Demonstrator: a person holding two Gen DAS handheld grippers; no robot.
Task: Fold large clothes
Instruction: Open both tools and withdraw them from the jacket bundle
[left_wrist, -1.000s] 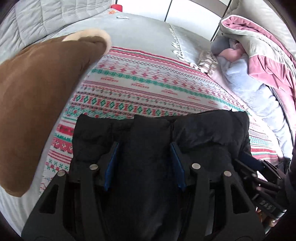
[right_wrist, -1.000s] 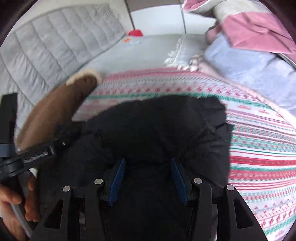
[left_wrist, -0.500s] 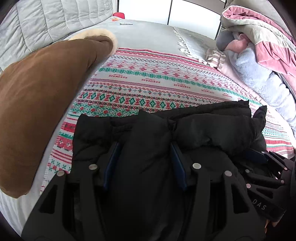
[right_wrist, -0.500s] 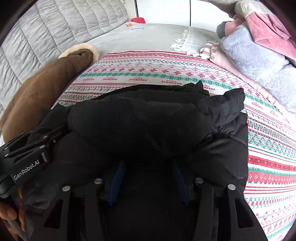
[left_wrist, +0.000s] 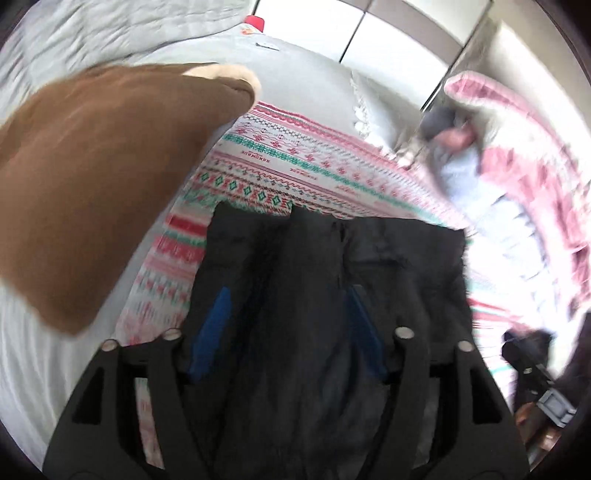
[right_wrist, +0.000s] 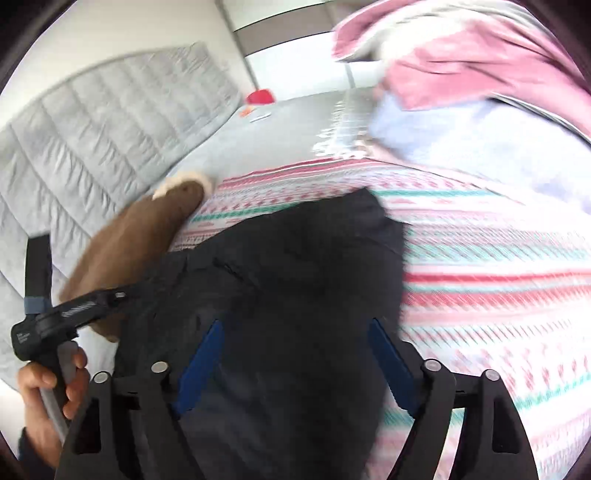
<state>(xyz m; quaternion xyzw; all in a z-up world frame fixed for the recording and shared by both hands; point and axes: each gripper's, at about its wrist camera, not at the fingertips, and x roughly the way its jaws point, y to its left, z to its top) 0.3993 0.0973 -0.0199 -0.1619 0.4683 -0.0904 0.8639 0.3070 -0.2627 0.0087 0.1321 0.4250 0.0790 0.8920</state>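
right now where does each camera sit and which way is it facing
Left wrist: on the left gripper, looking along its fingers over the black jacket toward the brown garment; the right gripper shows at the edge.
Right wrist: on the right gripper, facing the same jacket and the headboard; the left hand shows.
Shared: jacket, brown garment, patterned blanket.

The right hand-held gripper (right_wrist: 293, 354) has black jacket (right_wrist: 288, 266) fabric bunched between its blue pads (right_wrist: 201, 363), over the patterned blanket (right_wrist: 480, 266) on the bed. At left, a hand (right_wrist: 46, 391) grips the left hand-held gripper (right_wrist: 122, 295), beside a brown garment (right_wrist: 133, 236). The view is blurred.
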